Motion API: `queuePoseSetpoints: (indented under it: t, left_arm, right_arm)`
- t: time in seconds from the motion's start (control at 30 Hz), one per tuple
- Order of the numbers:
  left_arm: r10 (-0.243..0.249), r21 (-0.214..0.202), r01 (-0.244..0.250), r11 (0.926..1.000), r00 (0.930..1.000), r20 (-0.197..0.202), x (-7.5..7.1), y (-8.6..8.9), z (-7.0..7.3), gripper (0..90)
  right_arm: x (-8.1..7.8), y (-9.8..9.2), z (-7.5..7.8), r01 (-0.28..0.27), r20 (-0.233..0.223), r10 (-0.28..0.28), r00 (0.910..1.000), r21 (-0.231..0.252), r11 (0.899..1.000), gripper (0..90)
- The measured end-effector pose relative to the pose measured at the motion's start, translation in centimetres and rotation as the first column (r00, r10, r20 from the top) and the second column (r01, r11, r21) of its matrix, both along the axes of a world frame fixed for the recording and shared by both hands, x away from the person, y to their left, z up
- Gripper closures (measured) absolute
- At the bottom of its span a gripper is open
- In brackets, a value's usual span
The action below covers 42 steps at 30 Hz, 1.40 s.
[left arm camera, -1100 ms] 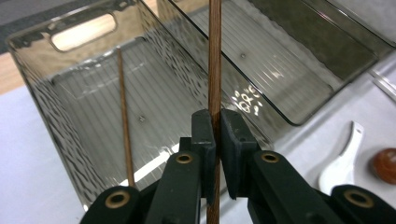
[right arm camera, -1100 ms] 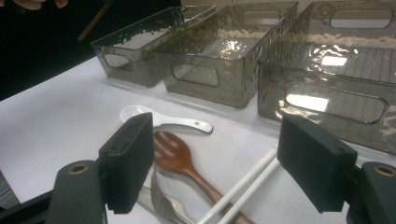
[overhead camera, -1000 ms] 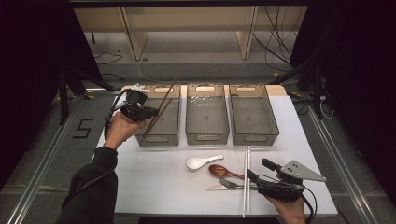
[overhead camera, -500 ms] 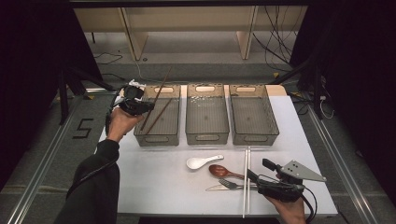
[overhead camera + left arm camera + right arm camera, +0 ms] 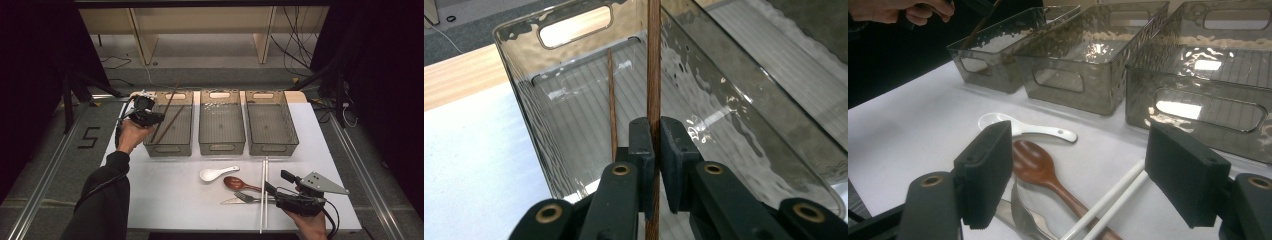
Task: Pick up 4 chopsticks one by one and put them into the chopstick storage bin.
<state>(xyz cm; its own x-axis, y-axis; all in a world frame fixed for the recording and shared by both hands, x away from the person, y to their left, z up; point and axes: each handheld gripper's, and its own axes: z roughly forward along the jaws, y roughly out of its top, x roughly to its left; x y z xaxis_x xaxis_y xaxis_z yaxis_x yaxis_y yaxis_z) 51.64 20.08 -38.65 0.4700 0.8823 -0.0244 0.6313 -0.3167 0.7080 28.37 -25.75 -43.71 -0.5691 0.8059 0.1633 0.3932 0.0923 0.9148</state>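
My left gripper (image 5: 152, 118) is shut on a brown wooden chopstick (image 5: 653, 65) and holds it over the near left corner of the left clear bin (image 5: 167, 149). The chopstick (image 5: 170, 102) slants up and away across that bin. A second brown chopstick (image 5: 612, 100) lies inside the bin (image 5: 574, 30), leaning on its wall. My right gripper (image 5: 277, 182) rests open at the table's front right. Its jaws (image 5: 1085, 175) stand wide apart, with a brown wooden spoon (image 5: 1035, 162) and two white chopsticks (image 5: 1113, 197) lying on the table beyond them.
A white ceramic spoon (image 5: 212, 173) lies mid-table beside the wooden spoon (image 5: 237, 183). A metal fork and knife (image 5: 240, 199) lie just in front, across the white chopsticks (image 5: 264, 190). The middle bin (image 5: 221, 147) and the right bin (image 5: 272, 147) stand beside the left one.
My left hand has shifted a little toward the far left of the left bin and sunk, still gripping the chopstick. The right gripper has stayed put.
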Motion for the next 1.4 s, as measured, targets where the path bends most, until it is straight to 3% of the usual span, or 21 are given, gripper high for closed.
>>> queuePoseSetpoints:
  t: [0.43, 0.5, 0.6, 0.73, 0.83, 1.1, 1.27, 1.4]
  left_arm:
    - [0.034, 0.004, -0.034, 0.9994, 0.999, -0.028, 0.2, 0.3, -1.5, 81.9]
    - [0.049, -0.005, -0.049, 0.9988, 0.9987, -0.013, 0.2, 0.4, -1.4, 76.2]
    - [0.033, -0.007, -0.033, 0.9994, 0.9992, -0.023, 0.0, 0.3, -1.1, 72.7]
    - [0.031, -0.033, -0.033, 0.9989, 0.9989, -0.034, -0.6, 0.2, -0.6, 61.6]
    - [0.03, -0.084, -0.033, 0.9959, 0.999, -0.032, -1.3, 0.3, -0.2, 53.6]
    - [0.007, -0.155, -0.007, 0.9878, 1.0, -0.001, -3.8, 0.4, 0.0, 33.1]
    - [-0.023, -0.154, 0.026, 0.9877, 0.9995, 0.02, -5.6, 0.1, -0.3, 25.8]
    - [-0.038, -0.177, 0.046, 0.9831, 0.9982, 0.046, -7.2, -0.1, -0.4, 22.9]
  right_arm:
    - [0.0, 0.0, 0.0, -0.002, 0.003, 0.002, 1.0, -0.003, 1.0, 28.0]
    - [0.0, 0.0, 0.0, -0.002, 0.004, 0.002, 1.0, -0.001, 1.0, 28.0]
    - [0.0, 0.0, 0.0, -0.002, 0.003, 0.002, 1.0, -0.001, 1.0, 28.0]
    - [0.0, 0.0, 0.0, -0.001, 0.003, 0.001, 1.0, -0.003, 1.0, 28.0]
    - [-0.1, 0.0, 0.0, -0.002, 0.002, 0.002, 1.0, -0.003, 1.0, 28.0]
    - [0.0, 0.1, 0.0, 0.0, -0.015, 0.0, 0.9999, -0.011, 1.0, 28.0]
    - [0.4, 0.2, 0.1, 0.011, -0.062, -0.014, 0.998, -0.044, 0.999, 28.0]
    - [0.7, 0.2, 0.3, 0.02, -0.097, -0.027, 0.9949, -0.071, 0.997, 28.0]
